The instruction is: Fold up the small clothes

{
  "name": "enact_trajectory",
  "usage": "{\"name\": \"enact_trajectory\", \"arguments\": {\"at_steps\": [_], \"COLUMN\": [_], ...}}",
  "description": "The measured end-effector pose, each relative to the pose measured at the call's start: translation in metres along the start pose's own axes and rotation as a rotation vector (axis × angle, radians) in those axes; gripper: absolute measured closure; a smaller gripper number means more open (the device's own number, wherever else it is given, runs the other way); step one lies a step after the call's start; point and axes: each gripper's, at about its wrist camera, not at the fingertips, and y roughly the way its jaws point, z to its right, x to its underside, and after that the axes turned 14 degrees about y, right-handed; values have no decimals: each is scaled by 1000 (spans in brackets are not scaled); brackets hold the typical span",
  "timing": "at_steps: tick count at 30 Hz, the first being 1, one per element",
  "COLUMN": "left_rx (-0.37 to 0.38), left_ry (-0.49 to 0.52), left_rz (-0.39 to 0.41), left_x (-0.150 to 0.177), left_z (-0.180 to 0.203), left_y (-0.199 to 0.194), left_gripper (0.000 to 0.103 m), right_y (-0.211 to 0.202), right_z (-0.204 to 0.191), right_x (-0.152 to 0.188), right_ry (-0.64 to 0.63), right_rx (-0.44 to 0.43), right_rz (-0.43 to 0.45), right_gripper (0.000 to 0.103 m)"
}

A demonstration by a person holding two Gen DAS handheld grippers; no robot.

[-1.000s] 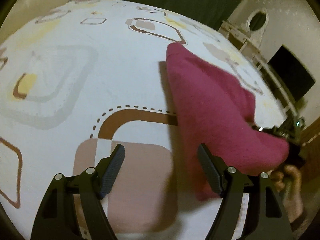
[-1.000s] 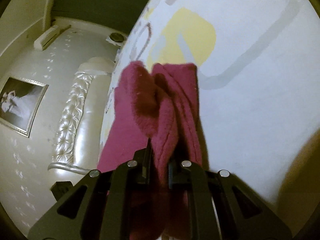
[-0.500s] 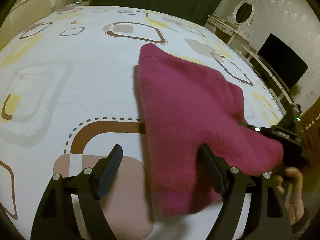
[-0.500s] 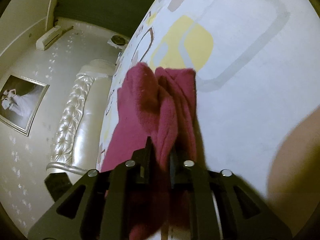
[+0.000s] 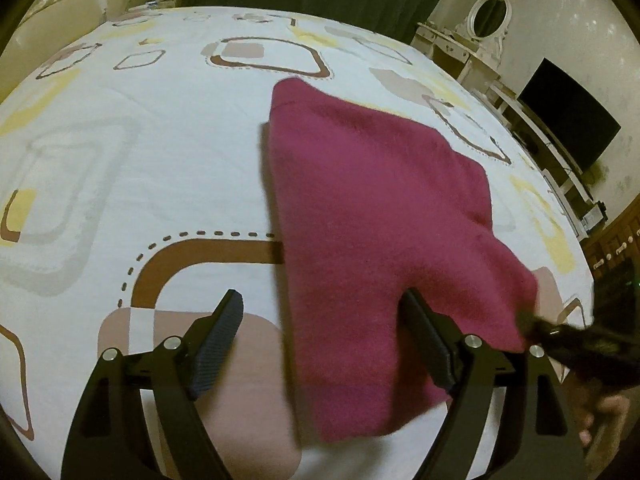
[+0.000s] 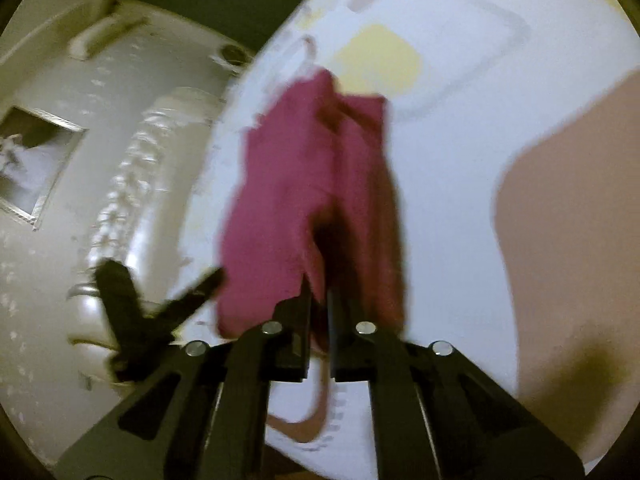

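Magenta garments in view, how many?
1. A magenta fleece garment lies on the patterned bedsheet, one edge pinched in the right gripper. Others may sit outside both views.

Patterned bedspread (image 5: pixel 160 152), padded headboard (image 6: pixel 132 184), framed picture (image 6: pixel 36 168), dark screen (image 5: pixel 568 120), oval mirror (image 5: pixel 490 12).

The one garment is a small magenta fleece cloth (image 5: pixel 372 216), fuzzy and plain, with no print. In the left wrist view it fills the centre and right of the frame, spread over the patterned bed sheet (image 5: pixel 140 152), one corner pointing to the upper centre, its lower right end drawn up into a pinched, lifted point. In the blurred right wrist view it (image 6: pixel 288 200) hangs in doubled vertical folds at centre frame.
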Motion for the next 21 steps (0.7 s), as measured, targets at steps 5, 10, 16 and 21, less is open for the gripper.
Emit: {"name": "enact_trajectory", "arguments": {"at_steps": [5, 10, 16, 21], "left_rx": [26, -15, -2, -5], "left_ry": [-4, 68, 55, 73], "left_rz": [6, 29, -49, -47], "left_x": [-3, -10, -5, -4], "left_z": [3, 15, 8, 7], "left_y": [-5, -6, 19, 21], "left_gripper": [21, 21, 20, 20], "right_y": [14, 15, 6, -21], "right_z": [32, 37, 36, 11], "right_x": [-2, -3, -8, -43], "right_ry": [57, 66, 52, 6], "right_rx": [-16, -38, -57, -60], "right_rz": [9, 1, -36, 43], "right_gripper": [100, 100, 95, 49]}}
